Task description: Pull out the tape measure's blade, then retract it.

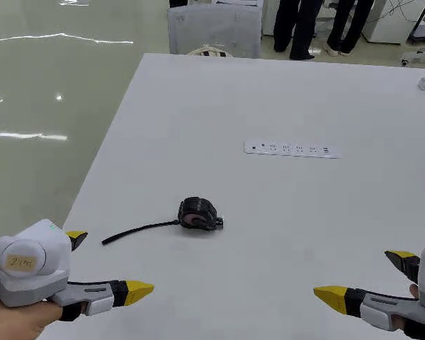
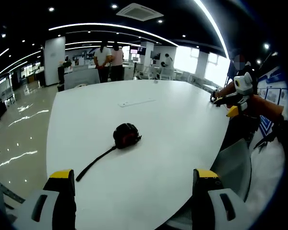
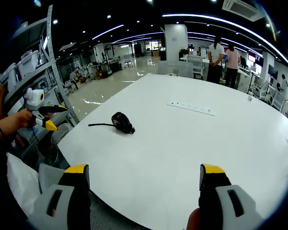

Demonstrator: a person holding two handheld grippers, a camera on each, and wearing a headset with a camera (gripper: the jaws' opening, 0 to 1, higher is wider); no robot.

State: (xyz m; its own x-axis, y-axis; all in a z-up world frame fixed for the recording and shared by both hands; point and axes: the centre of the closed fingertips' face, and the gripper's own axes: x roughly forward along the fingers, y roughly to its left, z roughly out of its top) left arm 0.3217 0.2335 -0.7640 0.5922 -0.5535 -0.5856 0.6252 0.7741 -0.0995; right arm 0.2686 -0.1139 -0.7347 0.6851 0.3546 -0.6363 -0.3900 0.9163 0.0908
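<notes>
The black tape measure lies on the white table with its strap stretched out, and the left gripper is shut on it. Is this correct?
Not quite. The left gripper is open and holds nothing. In the left gripper view its jaws stand wide apart, short of the tape measure. The rest is right.
</notes>
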